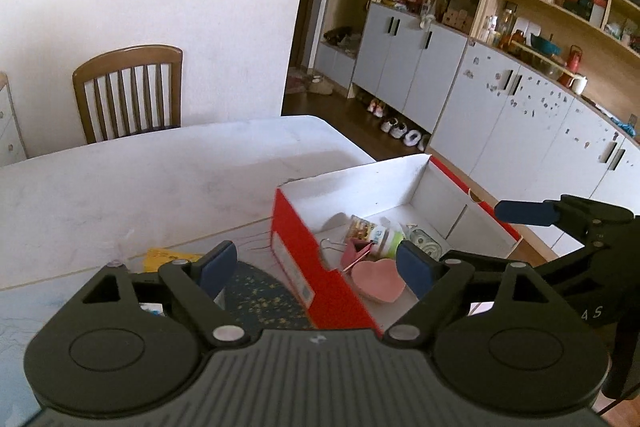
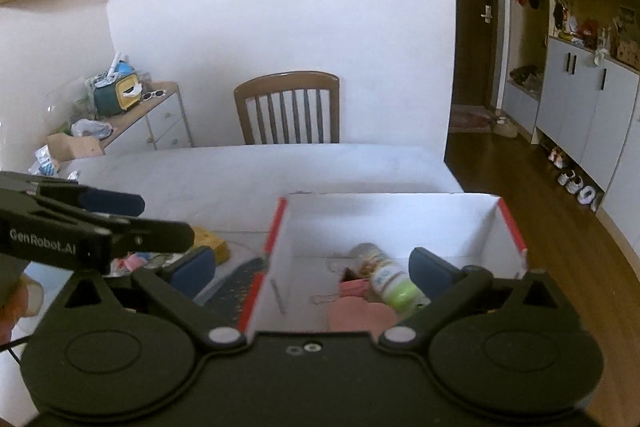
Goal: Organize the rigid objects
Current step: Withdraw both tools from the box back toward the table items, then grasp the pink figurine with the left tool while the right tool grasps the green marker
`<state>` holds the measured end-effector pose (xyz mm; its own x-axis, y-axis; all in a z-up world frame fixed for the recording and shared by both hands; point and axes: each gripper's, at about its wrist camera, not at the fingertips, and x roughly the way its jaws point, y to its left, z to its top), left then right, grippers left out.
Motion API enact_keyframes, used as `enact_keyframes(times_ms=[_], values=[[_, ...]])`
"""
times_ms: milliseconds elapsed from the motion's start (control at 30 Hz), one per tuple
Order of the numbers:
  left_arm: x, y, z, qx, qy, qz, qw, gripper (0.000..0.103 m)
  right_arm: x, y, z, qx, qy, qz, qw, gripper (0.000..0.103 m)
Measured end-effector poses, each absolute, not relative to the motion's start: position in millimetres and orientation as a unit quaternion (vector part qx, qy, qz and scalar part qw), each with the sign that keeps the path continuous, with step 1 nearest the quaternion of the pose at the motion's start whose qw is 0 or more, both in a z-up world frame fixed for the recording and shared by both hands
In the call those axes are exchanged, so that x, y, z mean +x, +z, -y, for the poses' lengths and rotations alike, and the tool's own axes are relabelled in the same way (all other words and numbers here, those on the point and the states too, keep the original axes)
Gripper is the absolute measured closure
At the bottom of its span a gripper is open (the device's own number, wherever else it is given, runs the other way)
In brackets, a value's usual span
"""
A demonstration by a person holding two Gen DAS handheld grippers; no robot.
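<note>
Rigid objects lie gathered in an open red-and-white shoebox (image 1: 304,267) that sits on the white table (image 1: 140,171), near its right edge. Inside, toward the near end, a pink heart-shaped dish (image 1: 380,281) rests on the box floor, with a pink binder clip (image 1: 354,251) touching its far side and a white bottle with a green cap (image 1: 386,239) lying on its side just beyond. A small round tin (image 1: 426,245) lies beside the bottle. The left hand-held gripper (image 1: 316,265) hovers over the near left wall of the box, its blue-padded fingers (image 1: 218,265) spread wide with nothing between them. The right hand-held gripper (image 2: 314,269) hangs over the box's near end, its jaws likewise wide apart and empty, the bottle and dish showing between them. Outside the box, to its left, a dark patterned mat (image 1: 264,299) and a yellow item (image 1: 164,259) lie on the table. A wooden chair (image 2: 288,107) stands at the far side.
</note>
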<state>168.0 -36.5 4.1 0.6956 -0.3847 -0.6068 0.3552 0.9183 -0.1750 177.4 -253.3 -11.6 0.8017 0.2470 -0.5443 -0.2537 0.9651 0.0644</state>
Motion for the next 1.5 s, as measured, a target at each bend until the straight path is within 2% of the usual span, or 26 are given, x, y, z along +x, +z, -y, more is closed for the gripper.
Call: enact_keyframes(times_ms=[167, 533, 833, 1200, 1500], values=[[162.9, -0.4, -4.8, -0.031, -0.197, -0.325, 0.924, 0.001, 171.5, -11.1, 222.9, -0.009, 0.134, -0.288, 0.948, 0.000], [157.7, -14.1, -95.0, -0.017, -0.156, -0.294, 0.943, 0.001, 173.6, -21.6, 151.2, -0.020, 0.156, -0.298, 0.941, 0.000], [169.2, -55.1, -140.1, -0.018, -0.148, -0.317, 0.937, 0.001, 195.3, -41.9, 108.2, -0.028, 0.157, -0.326, 0.932, 0.000], [191.4, -103.9, -157.4, -0.008, -0.129, -0.347, 0.929, 0.001, 212.0, -83.6, 70.0, -0.059, 0.179, -0.371, 0.909, 0.000], [207.7, -129.3, -154.8, 0.011, -0.127, -0.361, 0.924, 0.001, 225.2, -113.1, 44.5, -0.091, 0.200, -0.405, 0.887, 0.006]])
